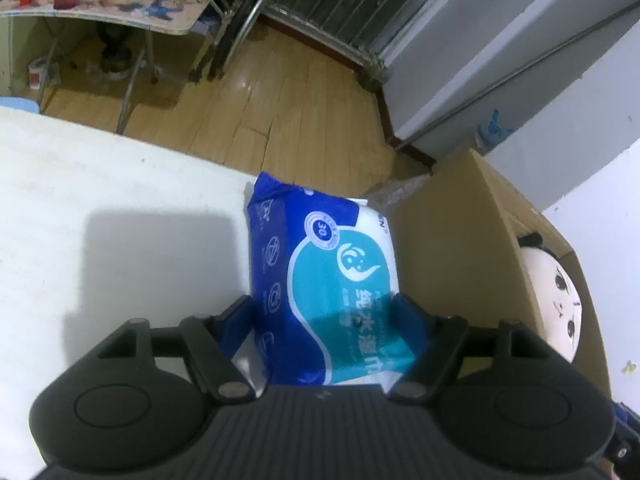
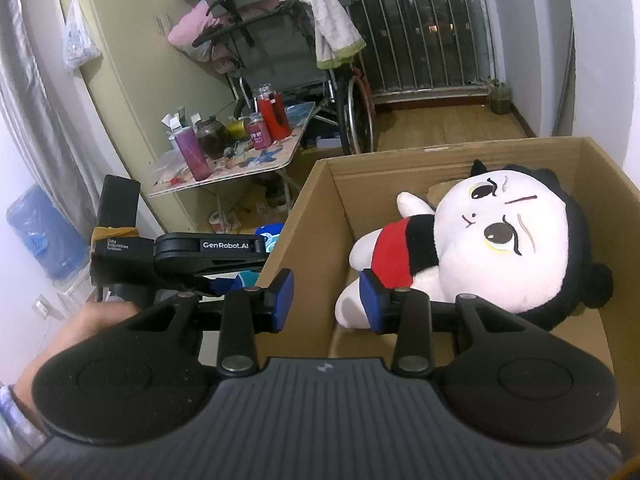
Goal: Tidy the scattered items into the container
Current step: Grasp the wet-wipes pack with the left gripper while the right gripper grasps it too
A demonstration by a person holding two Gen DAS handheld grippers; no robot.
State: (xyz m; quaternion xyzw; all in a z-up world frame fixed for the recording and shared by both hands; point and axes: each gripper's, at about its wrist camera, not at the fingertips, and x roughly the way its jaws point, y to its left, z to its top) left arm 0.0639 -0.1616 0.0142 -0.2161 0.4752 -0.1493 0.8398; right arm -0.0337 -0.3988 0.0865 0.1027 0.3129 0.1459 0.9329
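Wipes pack (image 1: 320, 280) lies on the white surface (image 1: 100, 208), right beside the cardboard box (image 1: 460, 240). My left hand-held gripper (image 1: 324, 320) straddles its near end, jaws wide, grip unclear. Its long axis runs near to far. My right hand-held gripper (image 2: 326, 300) hovers half-open, empty, over the box, near the doll (image 2: 500, 240).

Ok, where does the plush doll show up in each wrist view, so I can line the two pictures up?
Left wrist: plush doll at the right edge, only its face showing past the cardboard box wall.
Right wrist: plush doll centre right, lying inside the box, in front of the right gripper.
Shared landmark: the cardboard box.
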